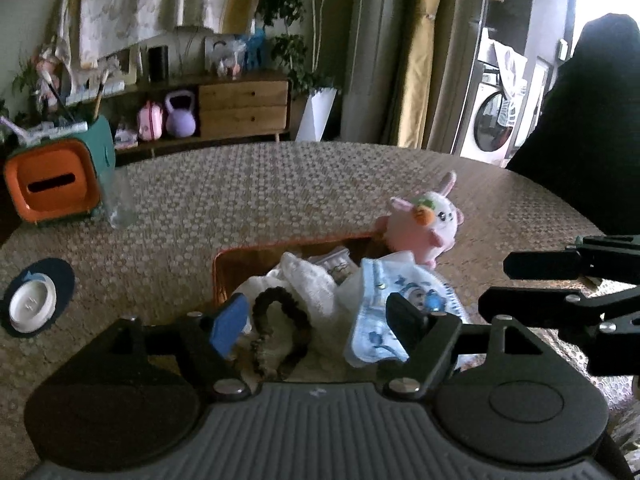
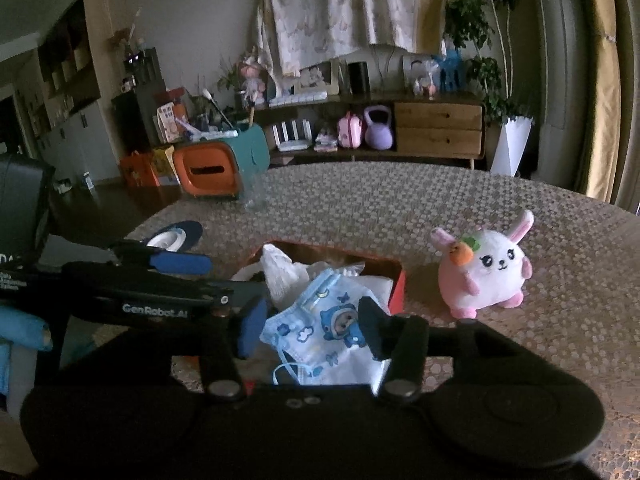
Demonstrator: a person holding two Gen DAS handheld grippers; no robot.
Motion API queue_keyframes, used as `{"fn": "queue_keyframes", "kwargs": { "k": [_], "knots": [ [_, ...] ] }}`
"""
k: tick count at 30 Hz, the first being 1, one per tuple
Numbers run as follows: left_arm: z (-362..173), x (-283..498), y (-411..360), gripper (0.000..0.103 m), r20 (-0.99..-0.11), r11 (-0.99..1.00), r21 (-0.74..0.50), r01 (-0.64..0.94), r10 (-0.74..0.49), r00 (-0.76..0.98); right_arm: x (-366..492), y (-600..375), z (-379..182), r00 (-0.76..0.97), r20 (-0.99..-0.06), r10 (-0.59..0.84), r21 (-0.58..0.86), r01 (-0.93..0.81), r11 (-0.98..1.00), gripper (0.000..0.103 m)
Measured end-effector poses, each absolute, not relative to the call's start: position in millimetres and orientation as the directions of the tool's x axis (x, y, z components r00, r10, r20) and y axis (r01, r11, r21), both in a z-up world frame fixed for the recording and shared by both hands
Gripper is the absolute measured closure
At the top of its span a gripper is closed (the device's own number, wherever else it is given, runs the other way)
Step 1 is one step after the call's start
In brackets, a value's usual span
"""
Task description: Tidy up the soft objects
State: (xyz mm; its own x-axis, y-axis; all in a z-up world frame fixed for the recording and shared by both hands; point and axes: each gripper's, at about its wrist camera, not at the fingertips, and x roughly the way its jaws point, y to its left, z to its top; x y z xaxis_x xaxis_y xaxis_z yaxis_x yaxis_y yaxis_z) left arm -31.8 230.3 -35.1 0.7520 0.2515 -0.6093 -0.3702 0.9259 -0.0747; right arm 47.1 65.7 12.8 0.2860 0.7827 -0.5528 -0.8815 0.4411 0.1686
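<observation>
An orange box (image 1: 218, 276) (image 2: 398, 292) sits on the woven tablecloth. In it lie a white cloth (image 1: 308, 280) (image 2: 280, 272), a dark scrunchie (image 1: 280, 300) and a blue-printed child's face mask (image 1: 368, 320) (image 2: 316, 320). A pink and white bunny plush (image 1: 424, 224) (image 2: 488, 272) stands upright on the table just right of the box. My left gripper (image 1: 316, 328) (image 2: 212, 280) hangs open above the scrunchie and cloth, holding nothing. My right gripper (image 2: 312, 328) (image 1: 494, 284) is open above the mask, its pads clear of it.
An orange and teal tissue box (image 1: 52, 180) (image 2: 208, 172) and a clear glass (image 1: 118, 200) (image 2: 256, 192) stand at the table's far left. A white lid on a dark blue coaster (image 1: 32, 304) (image 2: 172, 238) lies left of the box. A dark shape (image 1: 580, 140) looms at the right.
</observation>
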Motion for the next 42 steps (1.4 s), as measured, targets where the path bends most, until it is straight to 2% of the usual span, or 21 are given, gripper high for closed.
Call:
{"fn": "queue_keyframes", "kwargs": {
  "k": [4,7,15,25,29,34,42],
  "knots": [
    [-24,-39,217,0.027,-0.585,0.933,-0.053,-0.356,0.26,0.768,40,51,22,0.311,-0.52,0.795,0.158,-0.88,0.447,0.044],
    [-16,-45,205,0.021,-0.563,0.939,-0.054,-0.341,0.253,0.786,35,40,29,0.334,-0.491,0.805,0.142,-0.88,0.452,0.04],
    [0,-55,173,0.02,-0.519,0.953,-0.062,-0.297,0.223,0.825,22,3,44,0.398,-0.421,0.815,0.123,-0.865,0.486,0.032],
    [3,-63,140,0.017,-0.505,0.955,-0.077,-0.287,0.211,0.837,9,-41,43,0.478,-0.367,0.798,0.089,-0.836,0.541,0.014],
    [3,-68,128,0.008,-0.49,0.957,-0.097,-0.274,0.194,0.85,2,-55,40,0.492,-0.357,0.794,0.099,-0.825,0.556,0.009],
    [1,-73,114,0.006,-0.481,0.96,-0.099,-0.261,0.184,0.857,0,-67,35,0.511,-0.35,0.785,0.138,-0.801,0.583,0.001],
    [1,-83,110,0.0,-0.458,0.955,-0.137,-0.263,0.175,0.872,-3,-77,31,0.531,-0.349,0.772,0.152,-0.781,0.606,0.0]
  ]
}}
